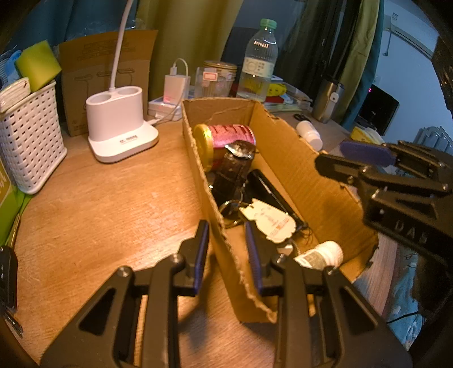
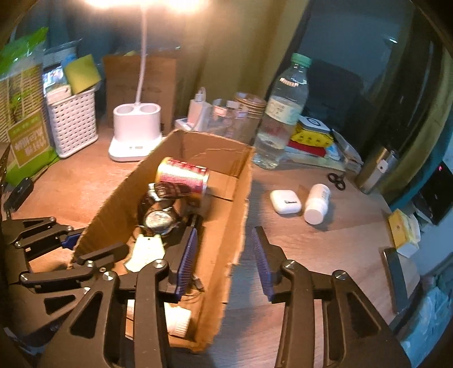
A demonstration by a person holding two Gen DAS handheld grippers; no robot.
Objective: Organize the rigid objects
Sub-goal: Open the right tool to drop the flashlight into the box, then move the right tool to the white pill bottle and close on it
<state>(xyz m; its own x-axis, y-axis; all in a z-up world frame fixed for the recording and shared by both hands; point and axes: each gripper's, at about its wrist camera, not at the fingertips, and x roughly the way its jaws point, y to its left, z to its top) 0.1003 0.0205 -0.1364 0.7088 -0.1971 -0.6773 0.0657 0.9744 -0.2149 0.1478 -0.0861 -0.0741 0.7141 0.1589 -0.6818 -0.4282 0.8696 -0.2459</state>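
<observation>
Cardboard box (image 1: 283, 158) on wooden table (image 1: 99, 203), holding red can (image 1: 226, 138), watches (image 2: 160, 219), white tag (image 1: 269, 223). Left tongs (image 1: 226, 254) pinching box's left wall. Right tongs (image 2: 223, 254) spread astride right wall, not gripping. White bottle (image 2: 315, 203), earbud case (image 2: 284, 201) outside, right.

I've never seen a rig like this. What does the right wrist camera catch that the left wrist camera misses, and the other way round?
Only the right wrist view shows the white earbud case on the table and the lamp's bright glow overhead. Only the left wrist view shows a grey ribbed thing at its far right edge; what it is I cannot tell. Both show the cardboard box, the red can lying in it, the water bottle, the white pill bottle and the lamp base.
</observation>
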